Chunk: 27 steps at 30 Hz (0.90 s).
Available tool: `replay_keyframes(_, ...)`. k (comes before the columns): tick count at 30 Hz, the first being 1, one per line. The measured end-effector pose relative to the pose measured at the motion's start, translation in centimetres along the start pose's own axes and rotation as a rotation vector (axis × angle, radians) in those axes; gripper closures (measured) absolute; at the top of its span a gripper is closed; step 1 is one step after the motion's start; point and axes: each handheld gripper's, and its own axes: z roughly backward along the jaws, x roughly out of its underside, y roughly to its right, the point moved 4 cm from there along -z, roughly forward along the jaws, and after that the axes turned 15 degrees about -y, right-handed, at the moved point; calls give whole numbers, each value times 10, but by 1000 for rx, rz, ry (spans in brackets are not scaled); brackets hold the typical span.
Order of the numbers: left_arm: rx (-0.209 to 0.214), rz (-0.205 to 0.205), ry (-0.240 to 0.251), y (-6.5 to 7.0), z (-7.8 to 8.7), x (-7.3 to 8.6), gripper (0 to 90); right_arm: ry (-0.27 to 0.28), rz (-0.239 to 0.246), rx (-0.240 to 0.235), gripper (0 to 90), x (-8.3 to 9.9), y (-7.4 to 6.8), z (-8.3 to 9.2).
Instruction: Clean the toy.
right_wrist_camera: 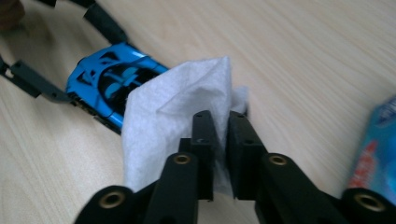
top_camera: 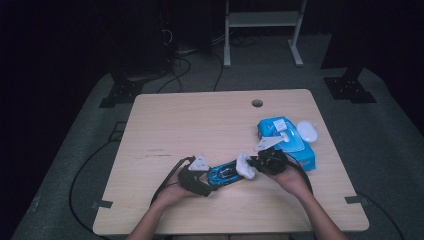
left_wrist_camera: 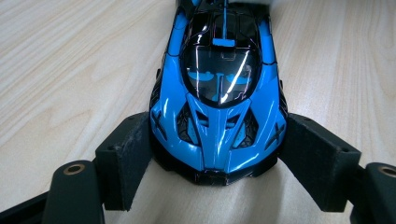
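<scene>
- My high view looks down and forward over the whole table (top_camera: 200,125).
- My two gripper views sit close, facing each other across the blue toy car (left_wrist_camera: 217,93).

Right gripper (right_wrist_camera: 218,140) with jaws nearly closed on a white wipe (right_wrist_camera: 173,107). Beyond the wipe lies a blue toy car (right_wrist_camera: 105,79), clasped at its far end by the left gripper (right_wrist_camera: 70,60). A blue packet (right_wrist_camera: 380,149) lies right of the jaws.
</scene>
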Motion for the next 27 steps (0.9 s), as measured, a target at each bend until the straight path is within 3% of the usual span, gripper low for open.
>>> replay_keyframes(4,-10,-7,-2,0,0,0,252,-25,50,20,711,-8,-13,-10)
replay_keyframes(10,-4,-4,2,0,0,1,252,-11,36,-68,628,-7,-14,-7)
replay_keyframes(16,-6,-3,-3,0,0,0,253,-11,77,-90,593,-6,-27,-17)
replay_keyframes(20,-4,-1,7,0,0,1,252,11,92,-37,689,-2,-33,-24)
replay_keyframes(24,-6,-3,-6,0,-1,0,257,-10,68,-55,804,0,-27,-20)
replay_keyframes(27,-1,1,-3,0,0,1,257,-13,27,0,818,2,-14,-13)
